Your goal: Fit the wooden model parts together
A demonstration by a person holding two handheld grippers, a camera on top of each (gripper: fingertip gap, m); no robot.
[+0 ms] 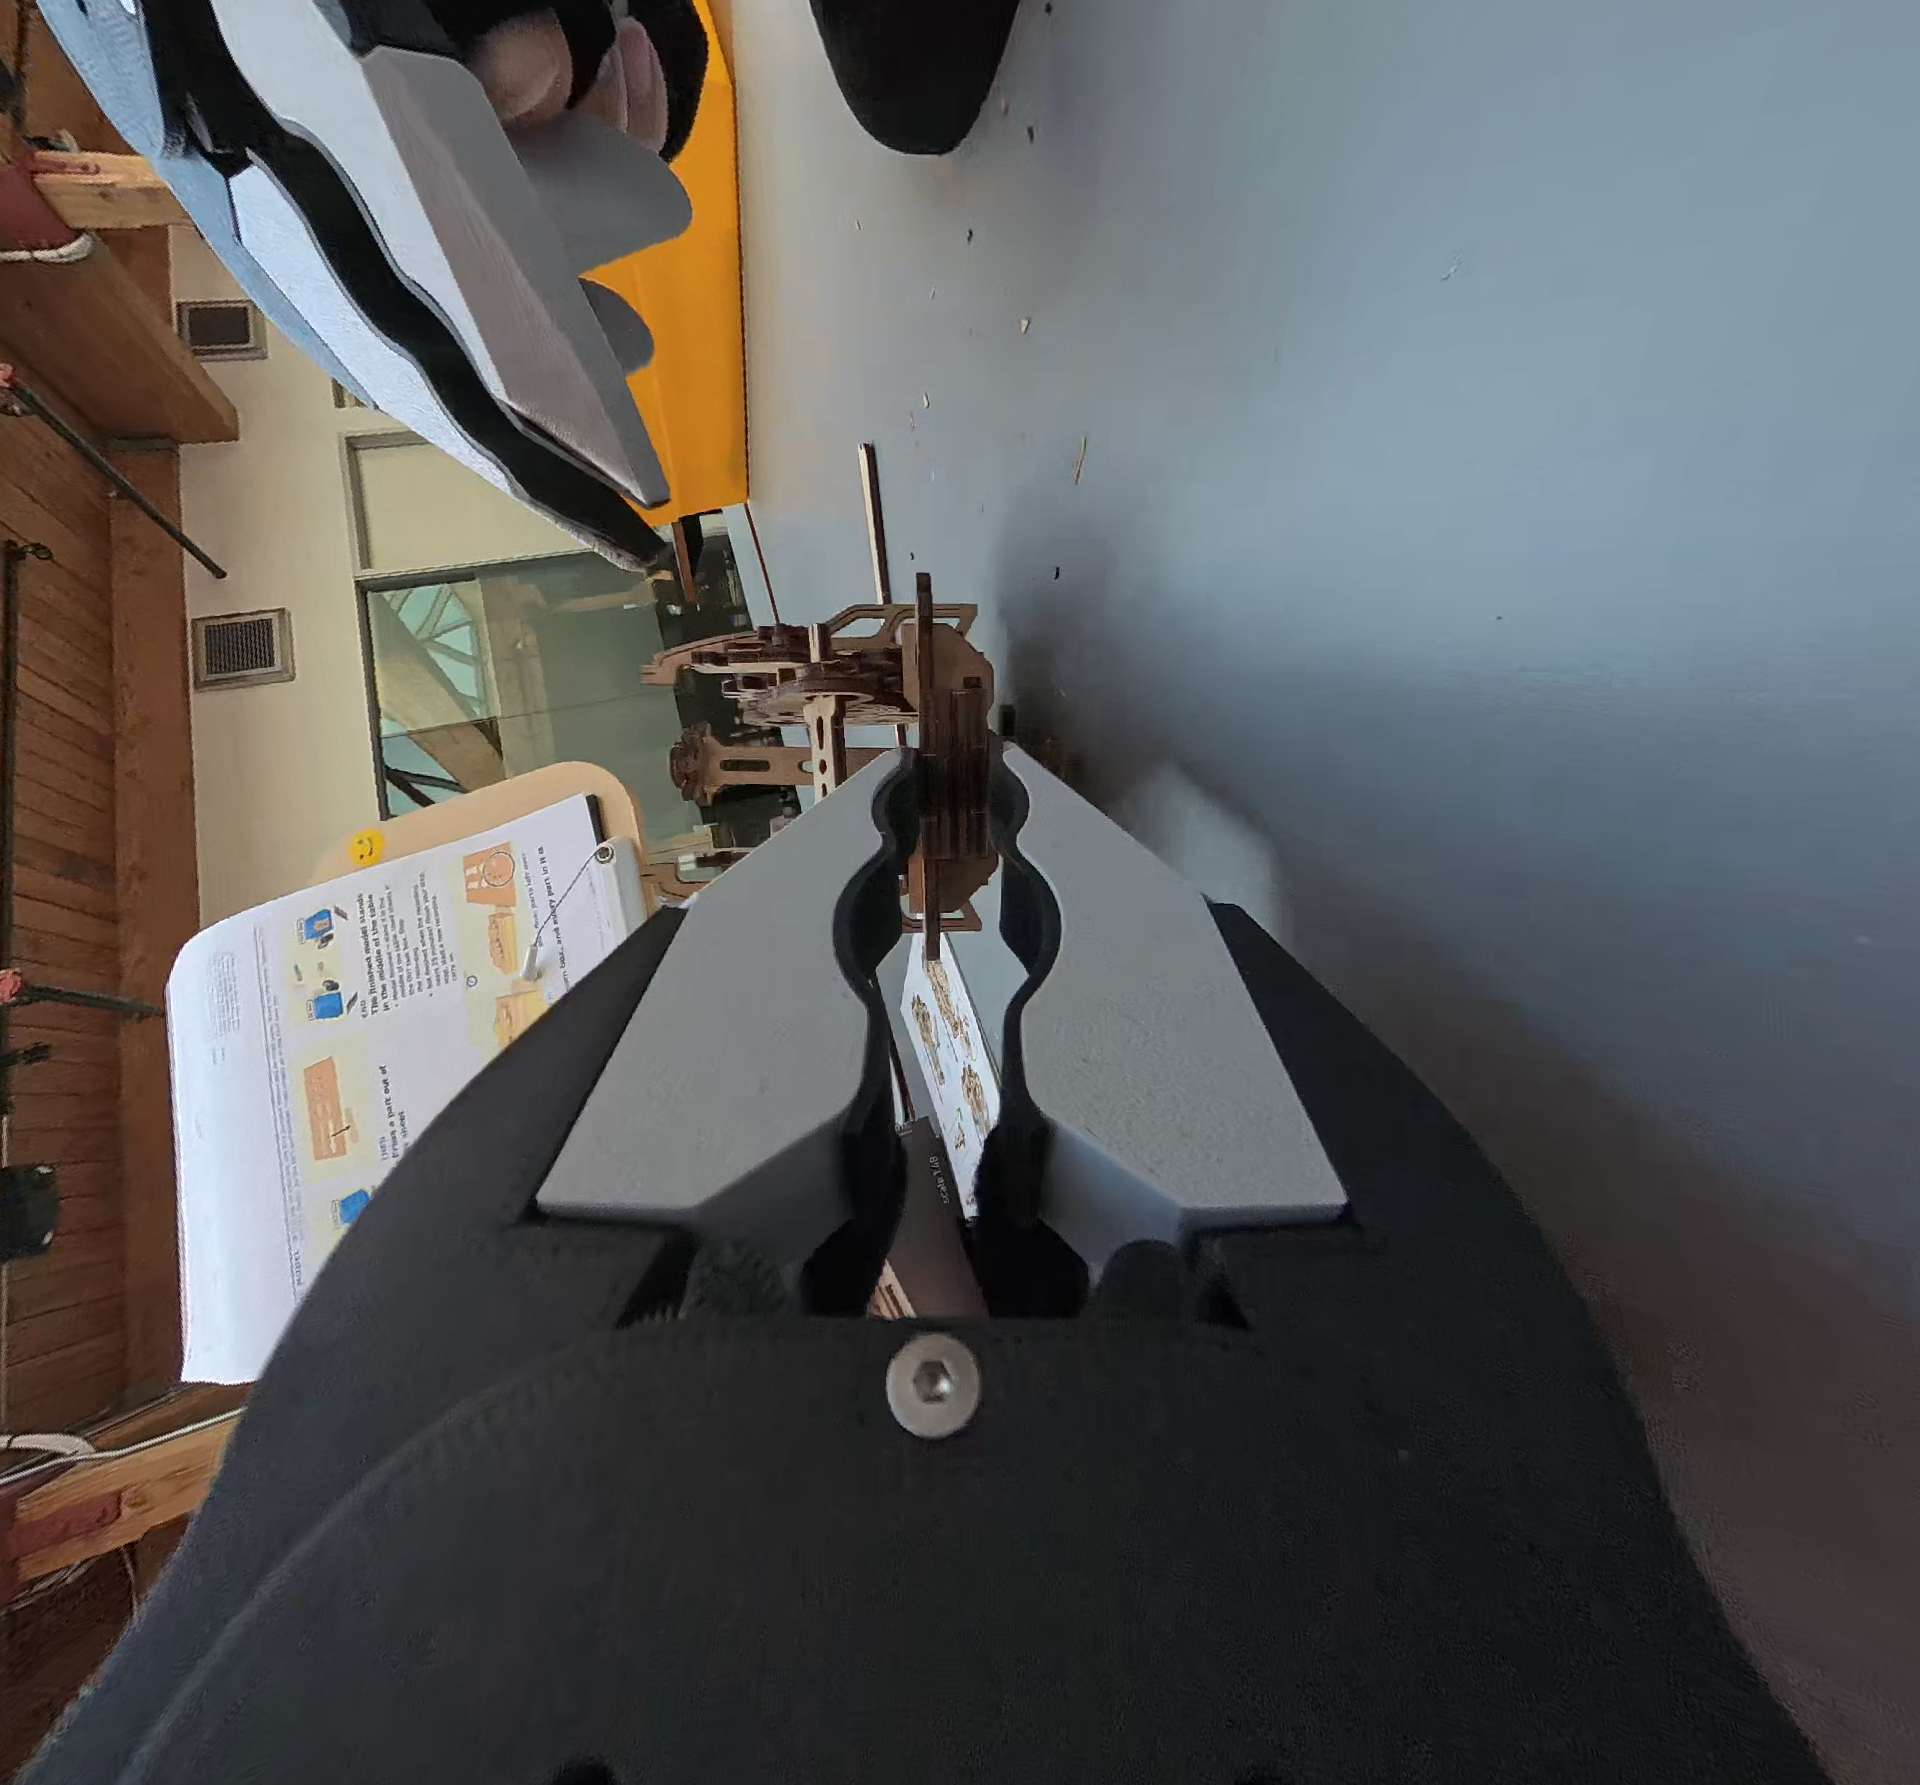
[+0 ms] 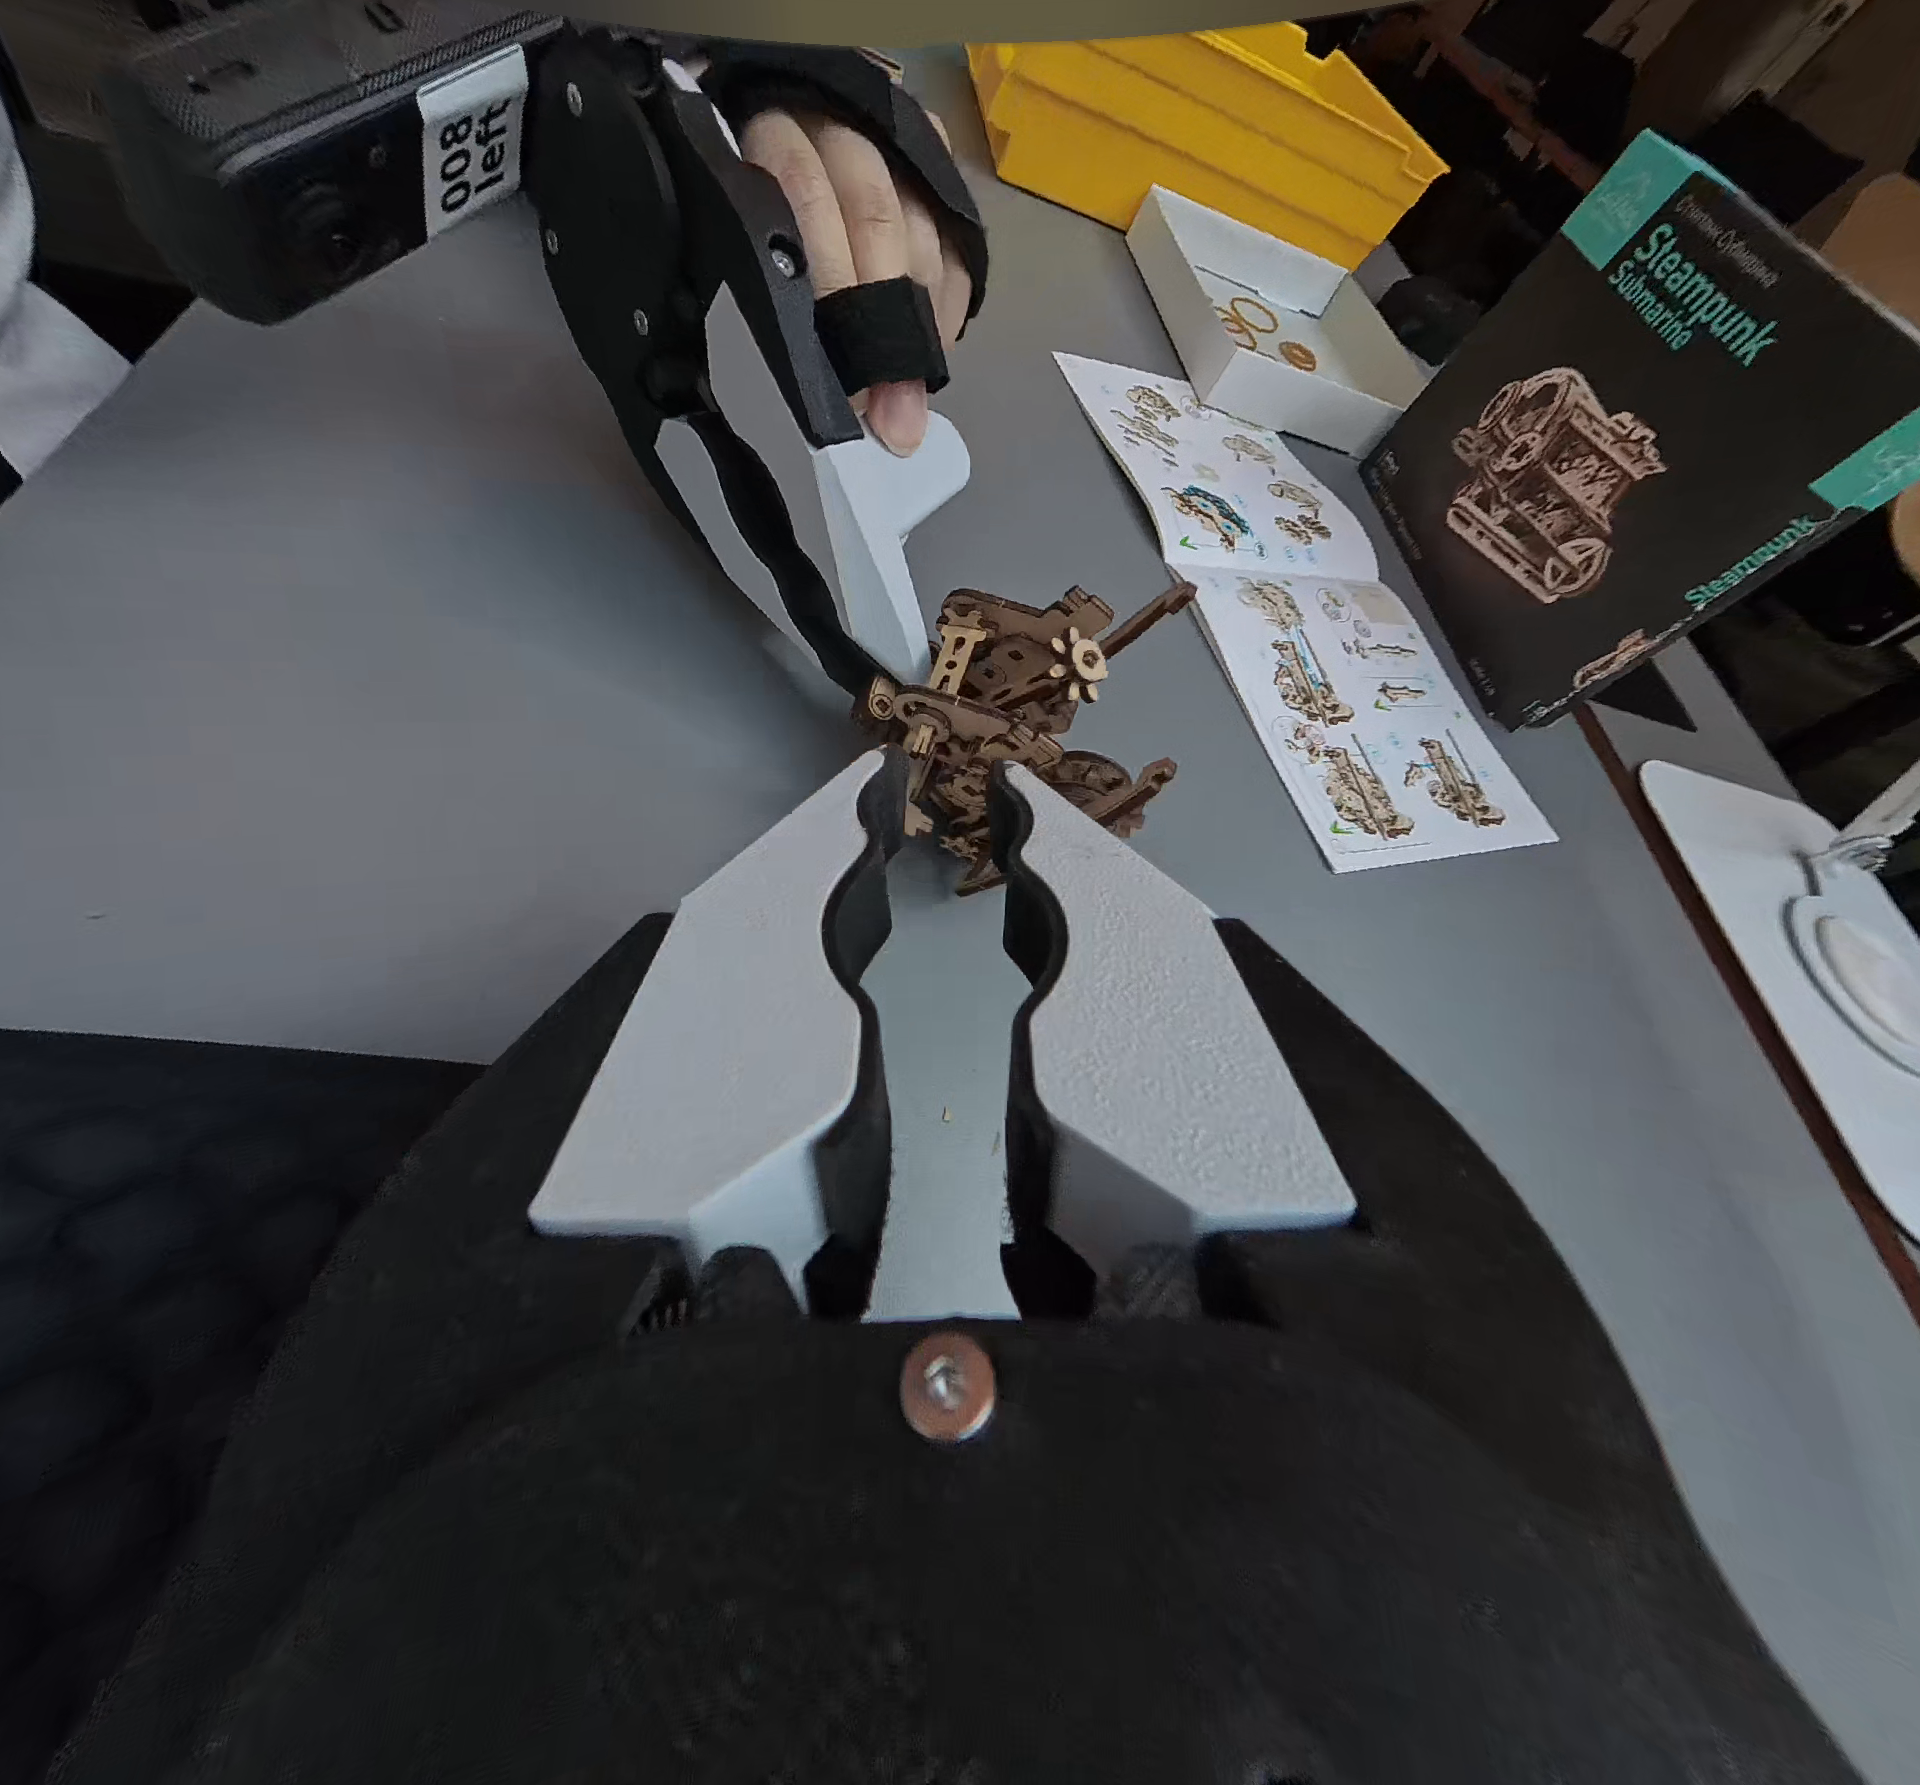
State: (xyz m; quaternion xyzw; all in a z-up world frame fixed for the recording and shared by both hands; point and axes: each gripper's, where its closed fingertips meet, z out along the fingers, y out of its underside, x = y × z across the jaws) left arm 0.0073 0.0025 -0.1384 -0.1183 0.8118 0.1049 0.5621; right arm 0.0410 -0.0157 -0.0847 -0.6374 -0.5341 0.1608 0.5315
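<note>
A half-built wooden model [image 2: 997, 727] sits at the middle of a grey table [image 2: 312, 696], gripped from two sides by hand-held grippers.

In the right wrist view, the right gripper [image 2: 943, 779] reaches in from the near side. Its fingers are narrowed around the model's near end, the black pads pressing a cluster of pale and dark wooden pieces. The left gripper [image 2: 883, 670] comes down from the far left, held by a hand [image 2: 873, 218] in a black fingerless glove, its tips pinched onto the model's far-left edge. A small pale gear [image 2: 1077, 663] stands on the model's top, and a thin rod [image 2: 1148, 618] juts out to the far right.

In the left wrist view, which is turned sideways, the left gripper [image 1: 951, 779] has its fingers closed tight on a dark stacked plate of the model [image 1: 831, 696].

To the right of the model lies an open instruction booklet [image 2: 1299, 613]. Beyond it are a small white box [image 2: 1262, 322], a dark kit box [image 2: 1621, 447] standing upright, and a yellow bin [image 2: 1195, 125] at the far side.

The step in hand appears to be a joint being seated, with one gripper bracing the model while the other pushes or adjusts a part. Which part is being fitted cannot be told. The next move probably calls for a steady, light squeeze along the slot line, because thin plywood tabs could snap if twisted.
</note>
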